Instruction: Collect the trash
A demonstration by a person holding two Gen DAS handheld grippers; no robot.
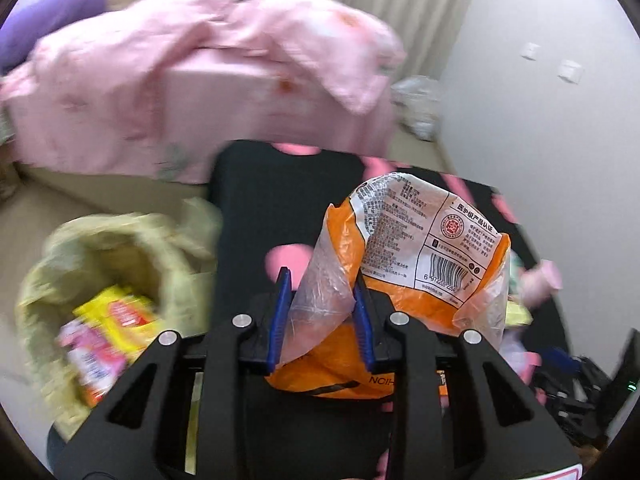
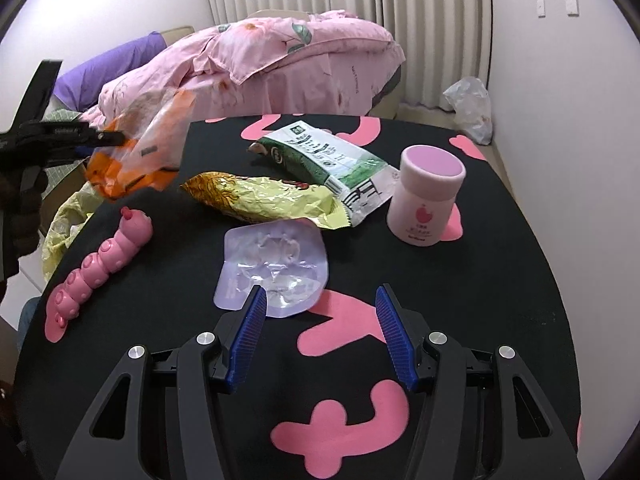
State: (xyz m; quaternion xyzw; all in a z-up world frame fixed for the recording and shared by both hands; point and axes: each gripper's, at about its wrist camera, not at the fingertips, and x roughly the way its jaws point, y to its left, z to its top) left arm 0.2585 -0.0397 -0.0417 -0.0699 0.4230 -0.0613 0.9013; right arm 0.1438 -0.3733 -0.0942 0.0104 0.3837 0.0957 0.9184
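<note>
My left gripper (image 1: pixel 322 280) is shut on an orange and clear plastic wrapper (image 1: pixel 416 256), held in the air over the table's left edge; it also shows in the right wrist view (image 2: pixel 140 148). A yellow-green trash bag (image 1: pixel 120 248) stands open on the floor to the left, with bright packets inside. My right gripper (image 2: pixel 320 300) is open and empty, low over the black table (image 2: pixel 500 280), just behind a clear blister pack (image 2: pixel 276 264). A gold snack bag (image 2: pixel 264 196) and a green and white packet (image 2: pixel 328 160) lie further back.
A pink toy caterpillar (image 2: pixel 96 264) lies at the table's left. A pink cup-shaped bottle (image 2: pixel 428 196) stands at the right. A bed with a pink quilt (image 2: pixel 280 60) is behind the table. A white plastic bag (image 2: pixel 468 104) sits by the wall.
</note>
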